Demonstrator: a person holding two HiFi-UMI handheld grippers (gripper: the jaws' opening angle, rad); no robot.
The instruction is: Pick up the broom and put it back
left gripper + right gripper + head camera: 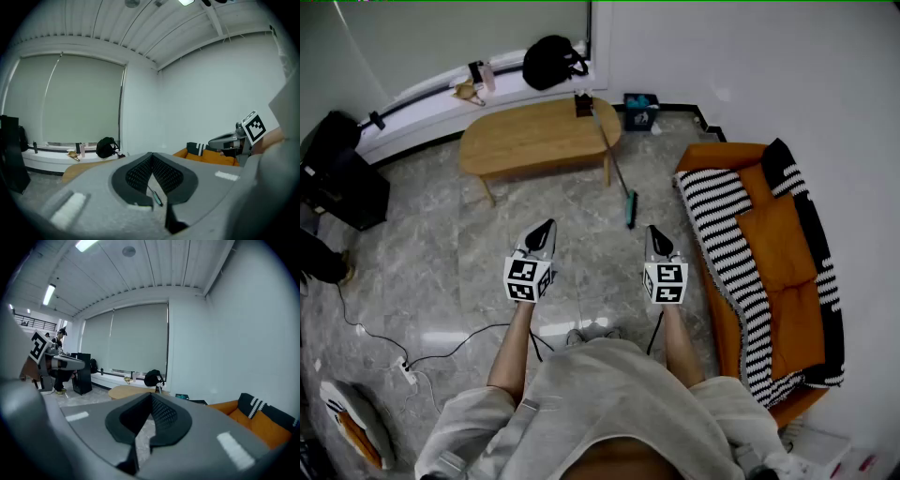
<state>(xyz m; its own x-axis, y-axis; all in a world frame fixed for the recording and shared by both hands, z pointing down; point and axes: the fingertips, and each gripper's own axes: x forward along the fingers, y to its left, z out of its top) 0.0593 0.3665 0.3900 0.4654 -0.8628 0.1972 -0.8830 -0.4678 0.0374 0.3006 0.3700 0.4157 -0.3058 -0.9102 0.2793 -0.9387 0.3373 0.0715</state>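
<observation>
We find the left gripper (547, 226) clenched, its two pads meeting at the tips with nothing held between them, and the right gripper (654, 232) likewise clenched and empty. Each carries one marker cube, so we count two cubes in all. Both grippers sit side by side, well apart, on bare forearms stretched forward from the body, each pointing ahead and slightly downward. Ahead of the right gripper and just to its left, one broom (615, 161) stands tilted: its green head rests on the floor (441, 262), and its thin handle slants up and away to the right end of the table (525, 141), where it appears to lean. The stretch between the grippers and the broom head is marble-patterned floor tile. The single oval wooden table stands beyond the broom head, across the line of both grippers. To the right we count one orange sofa (727, 155), close beside the right gripper, draped with one black-and-white striped blanket (727, 248). Past the table, one teal box (640, 111) sits on the floor near the wall, and one black bag (551, 61) rests on the window ledge (422, 94). At far left stands one black case (342, 178); one cable (375, 335) trails across the floor.
</observation>
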